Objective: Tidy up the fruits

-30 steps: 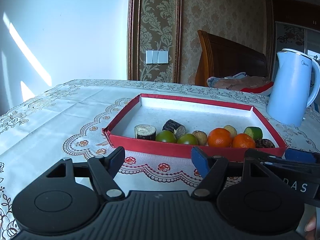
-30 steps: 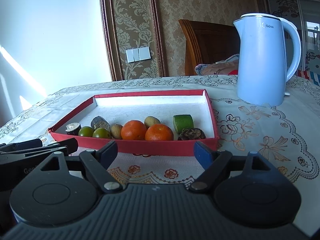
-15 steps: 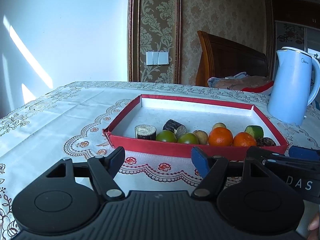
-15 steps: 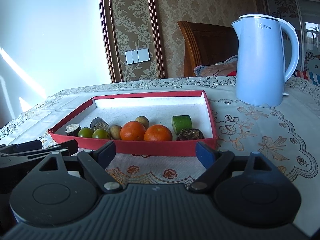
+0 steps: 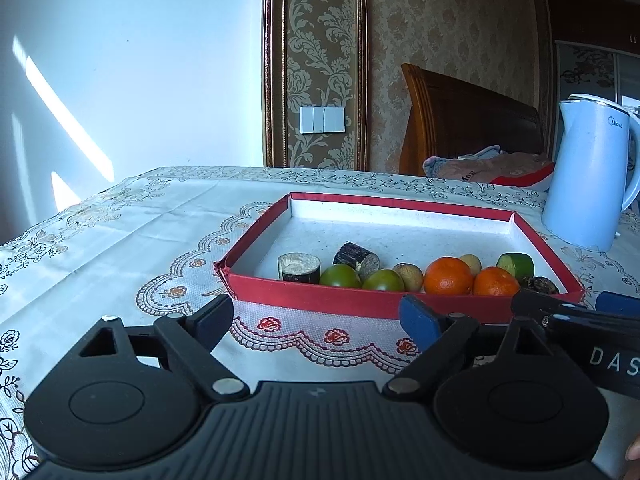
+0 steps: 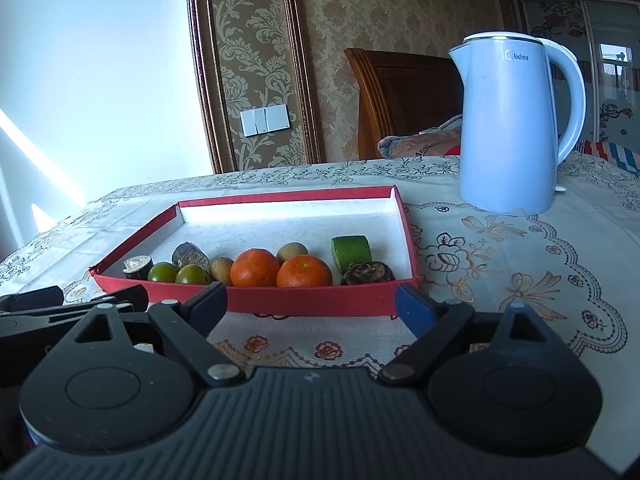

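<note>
A shallow red tray [image 5: 360, 302] lies on the tablecloth with a row of fruit along its near wall. The row holds two oranges [image 5: 448, 276], two green fruits [image 5: 340, 276], two dark cane pieces [image 5: 299, 267], small brown fruits [image 5: 408, 277], a green cut piece [image 5: 516, 265] and a dark wrinkled fruit [image 5: 538, 284]. My left gripper [image 5: 316, 318] hovers just short of the tray, its jaws opening with nothing between them. My right gripper [image 6: 312, 305] stands beside it facing the tray [image 6: 304, 300], jaws also opening and empty.
A pale blue electric kettle [image 6: 508, 128] stands on the table right of the tray, toward the back. A wooden chair [image 5: 460, 128] with bundled cloth on it sits behind the table. A person's fingertip [image 5: 634, 448] shows at the left wrist view's lower right edge.
Both pairs of jaws have spread a little wider. Neither hand has shifted, and the fruit lies as before.
</note>
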A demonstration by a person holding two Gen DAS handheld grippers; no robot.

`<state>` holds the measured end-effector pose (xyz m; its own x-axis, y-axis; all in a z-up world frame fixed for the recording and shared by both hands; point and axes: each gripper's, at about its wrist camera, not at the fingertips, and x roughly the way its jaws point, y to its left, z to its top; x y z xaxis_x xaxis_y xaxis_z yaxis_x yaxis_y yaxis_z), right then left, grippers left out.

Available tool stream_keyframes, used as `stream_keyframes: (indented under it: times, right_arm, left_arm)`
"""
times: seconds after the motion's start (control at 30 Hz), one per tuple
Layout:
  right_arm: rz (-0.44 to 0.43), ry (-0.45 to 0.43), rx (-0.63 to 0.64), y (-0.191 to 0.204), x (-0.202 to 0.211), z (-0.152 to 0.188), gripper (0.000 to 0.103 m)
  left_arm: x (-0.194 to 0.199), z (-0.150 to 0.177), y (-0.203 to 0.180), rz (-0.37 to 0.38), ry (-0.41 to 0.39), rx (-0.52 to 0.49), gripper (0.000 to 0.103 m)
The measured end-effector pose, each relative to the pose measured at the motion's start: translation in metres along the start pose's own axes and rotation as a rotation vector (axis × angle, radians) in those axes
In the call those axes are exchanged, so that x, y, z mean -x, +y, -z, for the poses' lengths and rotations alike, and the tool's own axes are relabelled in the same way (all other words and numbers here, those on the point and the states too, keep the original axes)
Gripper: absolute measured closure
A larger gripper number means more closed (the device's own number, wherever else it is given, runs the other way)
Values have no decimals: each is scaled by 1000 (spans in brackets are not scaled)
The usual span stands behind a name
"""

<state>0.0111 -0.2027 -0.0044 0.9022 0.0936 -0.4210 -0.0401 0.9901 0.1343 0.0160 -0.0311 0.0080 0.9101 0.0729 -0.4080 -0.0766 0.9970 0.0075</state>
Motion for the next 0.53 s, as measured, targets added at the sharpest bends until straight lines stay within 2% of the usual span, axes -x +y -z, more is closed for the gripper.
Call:
stream_keyframes:
  times: [0.23, 0.53]
  right_arm:
    - [3, -11, -11, -3, 2, 0, 12]
    - [2, -19, -22, -4, 2, 0, 11]
  left_arm:
    - [1, 0, 1, 25, 3, 1, 12]
    - [2, 2, -1, 11, -7, -7, 8]
